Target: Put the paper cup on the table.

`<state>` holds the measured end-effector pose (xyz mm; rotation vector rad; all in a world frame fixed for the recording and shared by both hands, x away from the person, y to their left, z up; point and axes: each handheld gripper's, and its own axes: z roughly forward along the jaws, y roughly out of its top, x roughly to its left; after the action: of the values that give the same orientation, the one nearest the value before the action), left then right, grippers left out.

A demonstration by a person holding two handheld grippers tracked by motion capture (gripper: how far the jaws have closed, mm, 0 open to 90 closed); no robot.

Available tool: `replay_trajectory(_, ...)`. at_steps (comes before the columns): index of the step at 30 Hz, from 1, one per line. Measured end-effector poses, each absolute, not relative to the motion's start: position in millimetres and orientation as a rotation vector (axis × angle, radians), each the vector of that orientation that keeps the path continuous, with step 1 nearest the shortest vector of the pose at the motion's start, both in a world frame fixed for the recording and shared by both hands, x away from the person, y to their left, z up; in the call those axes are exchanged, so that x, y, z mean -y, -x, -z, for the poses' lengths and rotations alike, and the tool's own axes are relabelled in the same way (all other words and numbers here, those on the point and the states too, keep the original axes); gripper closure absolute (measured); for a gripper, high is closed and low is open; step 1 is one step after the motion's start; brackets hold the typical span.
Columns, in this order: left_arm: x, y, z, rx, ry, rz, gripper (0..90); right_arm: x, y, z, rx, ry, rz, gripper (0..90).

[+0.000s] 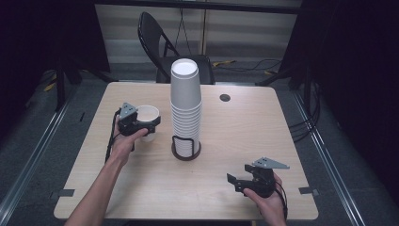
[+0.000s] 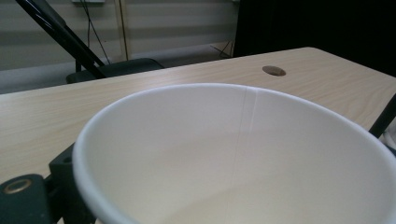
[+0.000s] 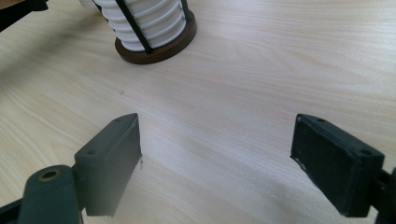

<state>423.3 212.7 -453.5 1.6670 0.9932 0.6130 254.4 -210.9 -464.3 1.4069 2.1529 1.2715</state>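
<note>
A tall stack of white paper cups (image 1: 185,103) stands upside down in a round dark holder (image 1: 186,149) at the middle of the table. To its left, a single white paper cup (image 1: 148,113) stands mouth up, with my left gripper (image 1: 149,124) shut on it. In the left gripper view the cup's open rim (image 2: 233,154) looms close, one black jaw beside it at the lower left. My right gripper (image 1: 235,181) rests low near the front right of the table, open. Its fingers (image 3: 112,158) stand wide apart over bare wood, facing the holder (image 3: 159,49).
The light wood table (image 1: 244,132) has a round cable hole (image 1: 225,98) at its back right. A black folding chair (image 1: 155,42) stands behind the table. Tape marks sit at the front corners, and cables lie on the floor to the right.
</note>
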Motion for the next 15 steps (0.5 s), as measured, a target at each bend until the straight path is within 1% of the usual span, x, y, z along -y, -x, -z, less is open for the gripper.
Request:
replay_trajectory(11,-212.9,-419.6,465.9,-0.966,-1.697,-0.599,6.4,209.7,-255.1,465.4,-2.158,-1.409,-1.276,15.5)
replay_trajectory(13,-214.7,-418.6,466.4,-0.981,-1.697,-0.578,6.1,208.8,-255.1,465.7,-2.156,-1.405,-1.279,15.5)
replay_trajectory(15,-216.5,-417.3,466.7,-0.989,-1.725,-0.604,6.7,208.4,-255.0,465.3,-2.161,-1.408,-1.277,15.5)
